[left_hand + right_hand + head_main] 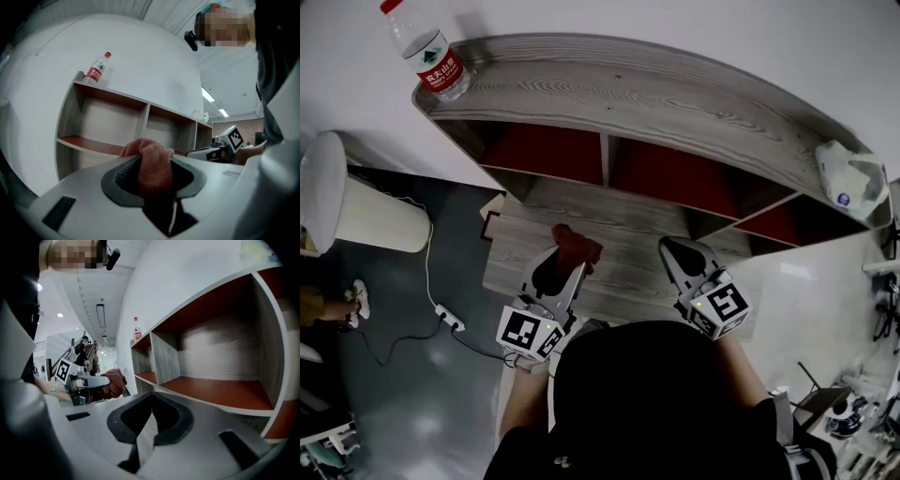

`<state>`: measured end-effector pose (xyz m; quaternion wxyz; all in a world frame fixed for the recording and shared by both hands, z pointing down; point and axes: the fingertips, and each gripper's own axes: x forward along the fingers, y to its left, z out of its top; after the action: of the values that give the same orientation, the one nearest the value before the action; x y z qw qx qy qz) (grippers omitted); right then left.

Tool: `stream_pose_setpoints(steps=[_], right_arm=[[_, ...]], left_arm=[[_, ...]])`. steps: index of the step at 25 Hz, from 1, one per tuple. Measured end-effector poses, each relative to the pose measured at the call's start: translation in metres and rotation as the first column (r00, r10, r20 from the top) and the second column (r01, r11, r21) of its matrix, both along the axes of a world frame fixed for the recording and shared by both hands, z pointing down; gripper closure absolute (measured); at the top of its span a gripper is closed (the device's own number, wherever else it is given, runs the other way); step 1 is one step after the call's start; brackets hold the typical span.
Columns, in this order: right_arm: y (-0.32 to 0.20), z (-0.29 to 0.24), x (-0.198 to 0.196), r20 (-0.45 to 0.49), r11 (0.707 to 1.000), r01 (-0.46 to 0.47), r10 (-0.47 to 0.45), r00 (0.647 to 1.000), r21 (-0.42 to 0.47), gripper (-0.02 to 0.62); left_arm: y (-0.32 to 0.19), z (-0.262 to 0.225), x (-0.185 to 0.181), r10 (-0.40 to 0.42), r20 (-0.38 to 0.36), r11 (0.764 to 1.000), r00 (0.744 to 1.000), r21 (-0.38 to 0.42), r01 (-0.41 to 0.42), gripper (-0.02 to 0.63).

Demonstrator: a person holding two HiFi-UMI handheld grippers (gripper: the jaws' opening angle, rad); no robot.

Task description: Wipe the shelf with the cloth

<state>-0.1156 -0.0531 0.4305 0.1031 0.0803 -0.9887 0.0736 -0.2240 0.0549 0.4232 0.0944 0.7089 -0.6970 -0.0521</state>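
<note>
A grey wood-grain shelf unit with red-lined compartments stands against the white wall. My left gripper is shut on a reddish-brown cloth, held over the lower wooden ledge in front of the left compartment. In the left gripper view the cloth bulges between the jaws of the left gripper. My right gripper is shut and holds nothing, to the right over the same ledge. In the right gripper view the right gripper faces a red shelf board, and the cloth shows at left.
A water bottle lies on the shelf top at its left end and a white crumpled bag sits at its right end. A white cylindrical bin and a power cable are on the dark floor at left.
</note>
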Motion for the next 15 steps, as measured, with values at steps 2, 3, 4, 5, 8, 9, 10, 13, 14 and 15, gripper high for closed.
stream_pose_setpoints(steps=[2,3,4,5,8,9,10,13,14,15], right_arm=[[0.004,0.002,-0.003,-0.011,0.999,0.03,-0.03,0.999,0.021,0.597],[0.006,0.002,-0.005,-0.016,0.999,0.044,-0.043,0.999,0.029,0.597],[0.009,0.001,-0.008,-0.013,0.998,0.055,-0.055,0.998,0.033,0.597],[0.012,-0.001,-0.01,-0.003,0.997,0.066,-0.066,0.998,0.035,0.597],[0.022,-0.005,-0.015,0.007,0.995,0.094,-0.095,0.995,0.038,0.597],[0.024,-0.005,-0.015,0.003,0.994,0.098,-0.098,0.995,0.046,0.597],[0.025,-0.006,-0.016,0.003,0.994,0.096,-0.097,0.995,0.053,0.597],[0.029,-0.009,-0.015,0.012,0.996,0.081,-0.081,0.997,0.047,0.597],[0.029,-0.011,-0.014,0.022,0.996,0.076,-0.077,0.997,0.042,0.597],[0.03,-0.012,-0.014,0.029,0.996,0.075,-0.076,0.997,0.039,0.597]], left_arm=[[0.005,0.001,-0.002,-0.007,0.008,1.0,1.0,0.006,0.007,0.459],[0.007,0.001,-0.004,-0.013,0.008,1.0,1.0,0.008,0.012,0.459],[0.009,0.001,-0.005,-0.02,0.008,1.0,1.0,0.011,0.02,0.457],[0.01,0.0,-0.007,-0.028,0.006,0.999,1.0,0.016,0.028,0.457],[0.01,-0.001,-0.01,-0.04,-0.001,0.999,0.999,0.031,0.04,0.457],[0.01,-0.001,-0.01,-0.039,-0.001,0.999,0.999,0.034,0.039,0.457],[0.009,-0.002,-0.009,-0.037,0.002,0.999,0.999,0.037,0.037,0.457],[0.008,-0.005,-0.005,-0.027,0.017,0.999,0.999,0.046,0.026,0.457],[0.008,-0.006,-0.004,-0.022,0.017,0.999,1.0,0.048,0.021,0.457],[0.008,-0.006,-0.003,-0.015,0.016,0.999,1.0,0.051,0.014,0.457]])
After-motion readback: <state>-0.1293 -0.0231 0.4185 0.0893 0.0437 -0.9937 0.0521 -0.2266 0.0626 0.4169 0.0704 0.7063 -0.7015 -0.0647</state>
